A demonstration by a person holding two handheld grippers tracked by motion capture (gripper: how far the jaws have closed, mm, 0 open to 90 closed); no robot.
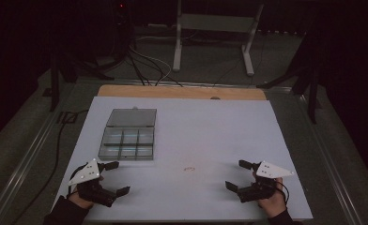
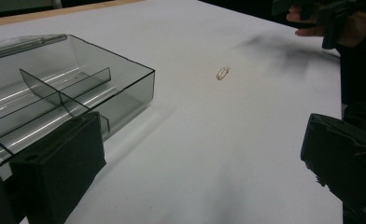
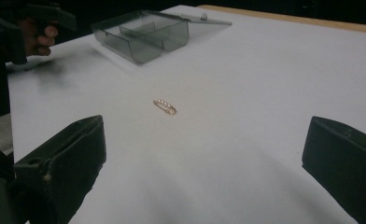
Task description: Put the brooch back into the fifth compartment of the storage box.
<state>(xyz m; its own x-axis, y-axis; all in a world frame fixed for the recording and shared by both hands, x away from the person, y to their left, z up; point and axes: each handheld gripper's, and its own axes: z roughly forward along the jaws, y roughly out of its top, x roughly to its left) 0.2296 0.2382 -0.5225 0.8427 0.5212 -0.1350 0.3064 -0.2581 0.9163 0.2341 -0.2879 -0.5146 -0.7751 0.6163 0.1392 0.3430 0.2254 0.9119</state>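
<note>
A dark room surrounds the white counter. A small gold hair clip lies mid-counter, well apart from the lidded compartment box. It looks light, thin and slippery; pinch across its middle. Left tool and right tool both gape wide, empty.

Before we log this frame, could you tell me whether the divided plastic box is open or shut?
Open. The box has its lid folded back flat on the table behind it, and the compartments lie uncovered in both gripper views.

We cannot make out the small clasp from above; the box runs off our left gripper view's edge.
</note>
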